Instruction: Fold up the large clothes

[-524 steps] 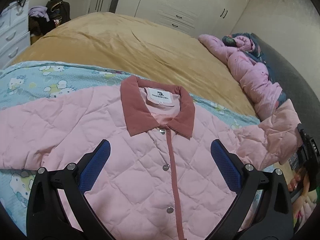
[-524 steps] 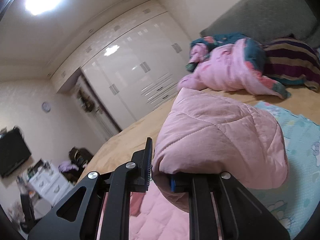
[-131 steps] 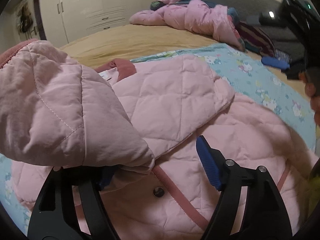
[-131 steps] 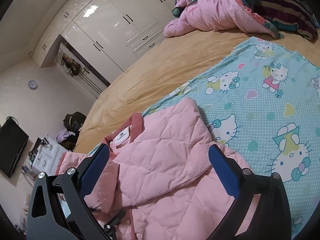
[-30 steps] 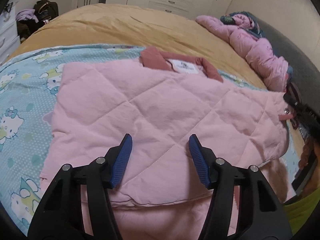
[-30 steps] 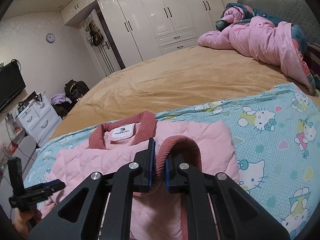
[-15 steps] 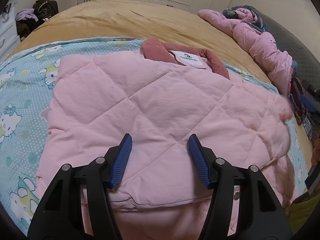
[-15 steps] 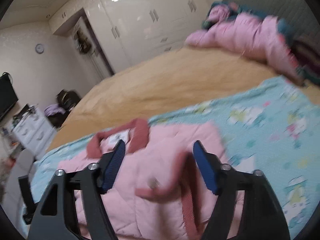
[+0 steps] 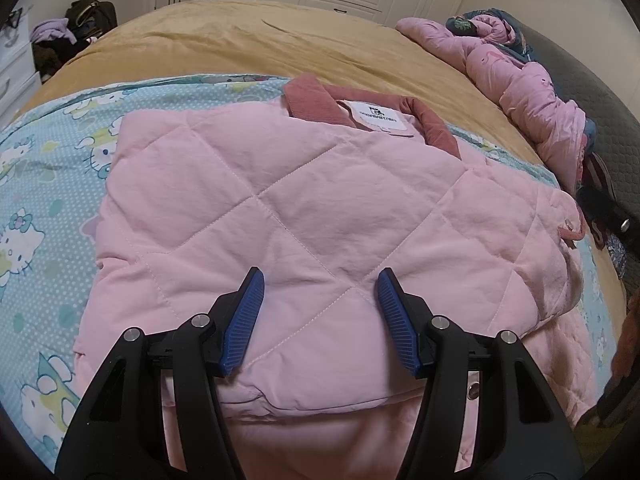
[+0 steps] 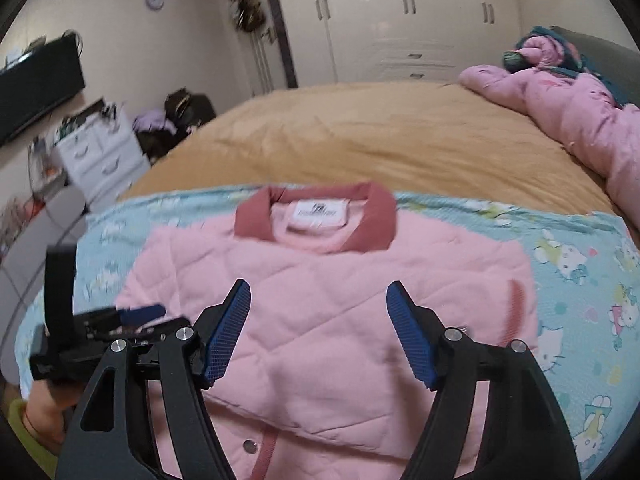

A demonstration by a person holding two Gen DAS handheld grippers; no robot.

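Left gripper [image 9: 320, 320] hovers over the near edge of the pink quilted jacket [image 9: 304, 216], jaws half apart, nothing between the pads; jacket lies on the cartoon-cat sheet [image 9: 44, 184] on the bed, both sleeves and sides folded in over the front, dusty-rose collar [image 9: 308, 98] and label at the far end. Right gripper [image 10: 318, 336] has just been opening, jaws now wide and empty (hem dropped onto the stack). Side folds look done; probably one bottom-to-collar fold and a smoothing left.
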